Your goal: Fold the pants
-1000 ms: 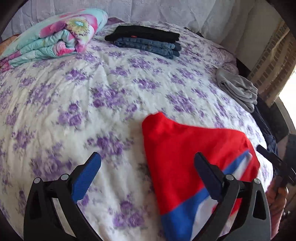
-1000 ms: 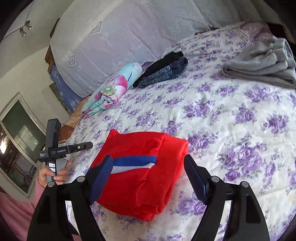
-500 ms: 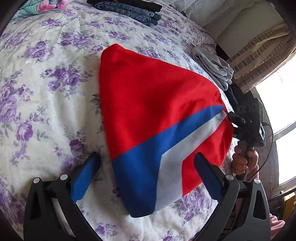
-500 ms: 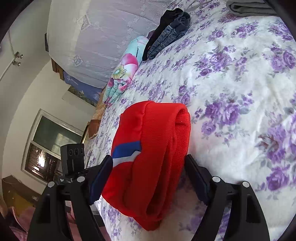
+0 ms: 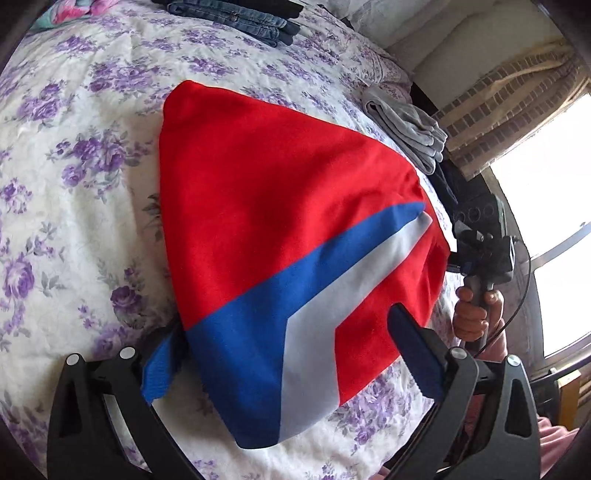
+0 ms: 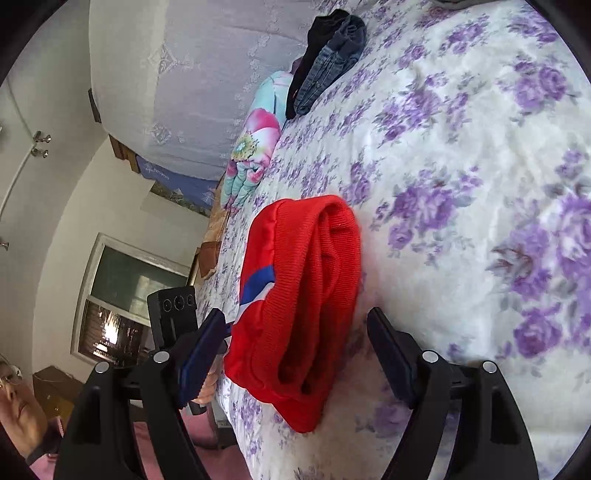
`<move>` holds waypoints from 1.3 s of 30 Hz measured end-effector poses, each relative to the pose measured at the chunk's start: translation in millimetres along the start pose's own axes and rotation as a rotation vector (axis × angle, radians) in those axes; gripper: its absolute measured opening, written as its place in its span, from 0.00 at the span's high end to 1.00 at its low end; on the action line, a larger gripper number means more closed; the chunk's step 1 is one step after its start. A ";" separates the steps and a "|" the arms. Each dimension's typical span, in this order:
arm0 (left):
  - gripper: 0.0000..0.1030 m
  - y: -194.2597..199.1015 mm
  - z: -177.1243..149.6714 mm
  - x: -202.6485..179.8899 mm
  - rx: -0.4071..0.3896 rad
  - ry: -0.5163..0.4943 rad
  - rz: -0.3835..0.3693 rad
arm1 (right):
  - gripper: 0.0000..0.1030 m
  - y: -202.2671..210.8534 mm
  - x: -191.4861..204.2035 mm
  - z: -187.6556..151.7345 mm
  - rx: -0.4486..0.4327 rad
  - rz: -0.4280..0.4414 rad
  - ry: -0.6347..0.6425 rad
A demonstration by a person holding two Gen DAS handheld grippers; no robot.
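Note:
The folded red pants [image 5: 280, 192] with a blue and white stripe lie on the floral bedspread [image 5: 74, 155]. My left gripper [image 5: 288, 365] is open, its fingers on either side of the pants' near striped end, one pad partly under the cloth edge. In the right wrist view the same pants [image 6: 306, 288] show as a thick folded bundle. My right gripper [image 6: 295, 354] is open and straddles their folded end. The other gripper and the hand holding it show at the bed's edge in each view.
A stack of folded jeans and dark pants [image 5: 236, 14] lies at the far side of the bed. Folded grey pants [image 5: 410, 125] lie at the right edge. A rolled floral blanket [image 6: 255, 147] lies by the headboard. A window is to the right.
Both grippers have moved in close to the red pants. They now straddle opposite ends of the bundle. Both stay open.

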State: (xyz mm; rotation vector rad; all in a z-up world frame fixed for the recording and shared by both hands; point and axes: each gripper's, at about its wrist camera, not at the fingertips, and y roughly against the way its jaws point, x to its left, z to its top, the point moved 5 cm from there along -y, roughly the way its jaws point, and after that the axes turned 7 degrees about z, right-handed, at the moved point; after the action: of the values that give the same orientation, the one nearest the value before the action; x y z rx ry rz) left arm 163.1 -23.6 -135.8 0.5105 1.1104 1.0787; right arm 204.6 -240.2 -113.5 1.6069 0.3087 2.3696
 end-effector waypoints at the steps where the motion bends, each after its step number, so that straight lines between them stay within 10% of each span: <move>1: 0.05 -0.9 0.4 -1.9 -0.002 -0.013 0.007 | 0.21 -9.0 3.1 3.3 0.014 -0.003 0.015; 7: 0.05 -3.4 6.3 0.0 -0.002 0.010 -0.035 | 0.14 -40.8 14.4 18.2 0.036 0.028 0.035; 13: 0.06 8.0 0.4 0.0 -0.006 0.061 -0.136 | 0.61 -38.2 9.9 6.0 0.016 -0.014 0.006; 19: 0.64 18.3 -0.3 19.8 -0.062 0.118 -0.078 | 0.66 -39.5 33.0 3.2 -0.025 -0.065 0.084; 22: 0.74 27.3 1.2 21.8 -0.100 0.104 -0.076 | 0.67 -42.6 50.7 8.3 -0.031 -0.057 0.134; 32: 0.81 70.5 21.6 4.6 -0.266 -0.077 0.053 | 0.68 -49.3 89.7 29.9 -0.080 -0.035 0.223; 39: 0.81 115.9 103.5 4.2 -0.415 -0.205 0.140 | 0.68 -71.4 136.1 121.7 -0.137 -0.021 0.359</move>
State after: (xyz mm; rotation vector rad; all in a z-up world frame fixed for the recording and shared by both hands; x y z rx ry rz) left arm 206.0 47.3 -4.3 0.3597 0.6541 1.3081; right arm 276.5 -124.3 27.3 1.1096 0.2230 2.5933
